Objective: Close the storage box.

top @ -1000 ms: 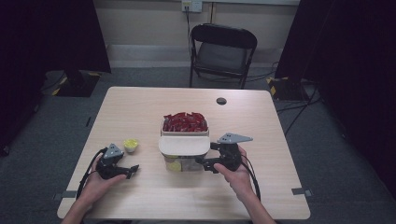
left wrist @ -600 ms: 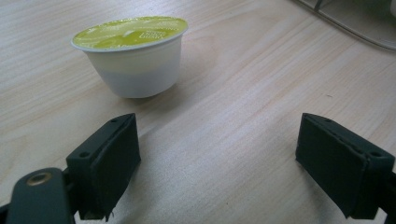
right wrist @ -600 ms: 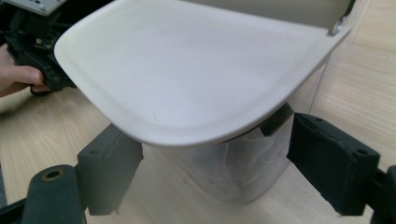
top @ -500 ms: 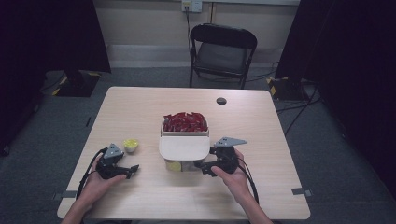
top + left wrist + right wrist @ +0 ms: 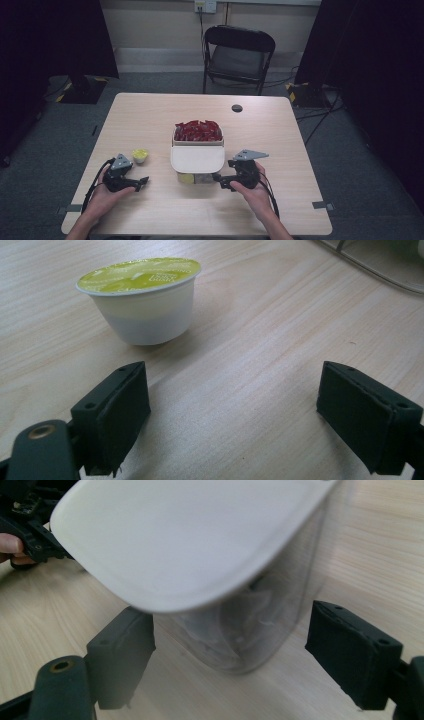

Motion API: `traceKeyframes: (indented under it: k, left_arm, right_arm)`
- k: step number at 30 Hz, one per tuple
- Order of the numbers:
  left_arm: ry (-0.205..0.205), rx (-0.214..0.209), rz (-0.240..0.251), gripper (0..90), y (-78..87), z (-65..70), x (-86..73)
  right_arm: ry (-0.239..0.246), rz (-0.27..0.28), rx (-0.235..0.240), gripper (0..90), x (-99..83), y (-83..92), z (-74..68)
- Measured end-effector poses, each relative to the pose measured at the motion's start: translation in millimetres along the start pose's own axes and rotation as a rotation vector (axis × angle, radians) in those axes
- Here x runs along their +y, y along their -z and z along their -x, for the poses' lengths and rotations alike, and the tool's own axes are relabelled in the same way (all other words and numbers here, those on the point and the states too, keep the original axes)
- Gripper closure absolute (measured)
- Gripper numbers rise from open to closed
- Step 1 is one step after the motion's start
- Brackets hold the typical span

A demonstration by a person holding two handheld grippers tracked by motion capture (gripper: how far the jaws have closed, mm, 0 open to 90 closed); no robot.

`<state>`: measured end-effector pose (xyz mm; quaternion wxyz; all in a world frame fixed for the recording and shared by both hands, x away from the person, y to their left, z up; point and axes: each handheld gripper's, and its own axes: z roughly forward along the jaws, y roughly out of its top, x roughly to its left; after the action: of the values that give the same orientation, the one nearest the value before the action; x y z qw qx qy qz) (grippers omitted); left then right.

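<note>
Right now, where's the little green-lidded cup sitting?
In the high view the green-lidded cup stands on the table's left side, just beyond the left gripper and left of the white-lidded container.

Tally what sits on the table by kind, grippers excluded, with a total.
Yellow-green-lidded capsule cups: 2, one near the left gripper, one under the white lid
Clear container with a white lid: 1
Heap of red packets: 1
Small black disc: 1
Total: 5
</note>
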<state>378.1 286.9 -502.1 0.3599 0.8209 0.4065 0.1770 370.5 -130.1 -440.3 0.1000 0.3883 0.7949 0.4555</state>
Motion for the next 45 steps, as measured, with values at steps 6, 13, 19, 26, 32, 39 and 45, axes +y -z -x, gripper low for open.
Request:
traceKeyframes:
  k: [6, 13, 19, 26, 32, 39, 45]
  left_arm:
    - [0.0, 0.0, 0.0, 13.0, 0.0, 0.0, 0.0]
    - [0.0, 0.0, 0.0, 13.0, 0.0, 0.0, 0.0]
    - [0.0, 0.0, 0.0, 13.0, 0.0, 0.0, 0.0]
    - [0.001, 0.001, 0.0, 13.0, 0.0, 0.1, 0.1]
    - [0.001, 0.002, 0.0, 13.0, -0.1, 0.2, 0.0]
    - [0.001, 0.002, 0.0, 13.0, -0.1, 0.2, 0.0]
    - [0.0, 0.001, 0.0, 13.0, -0.1, 0.0, 0.1]
  right_arm:
    - [-0.023, -0.006, -0.055, 19.3, -10.9, 15.8, 16.7]
    - [-0.091, -0.003, -0.117, 15.3, -18.7, 29.5, 46.0]
    - [-0.099, -0.043, -0.244, 14.4, -26.4, 33.4, 71.0]
    - [-0.166, -0.071, -0.334, 14.6, -39.6, 29.5, 95.7]
    - [-0.173, -0.129, -0.401, 14.8, -50.9, 25.2, 109.0]
    - [-0.118, -0.118, -0.466, 11.5, -59.4, 18.6, 108.2]
    - [-0.118, -0.095, -0.471, 10.8, -61.7, 17.8, 107.9]
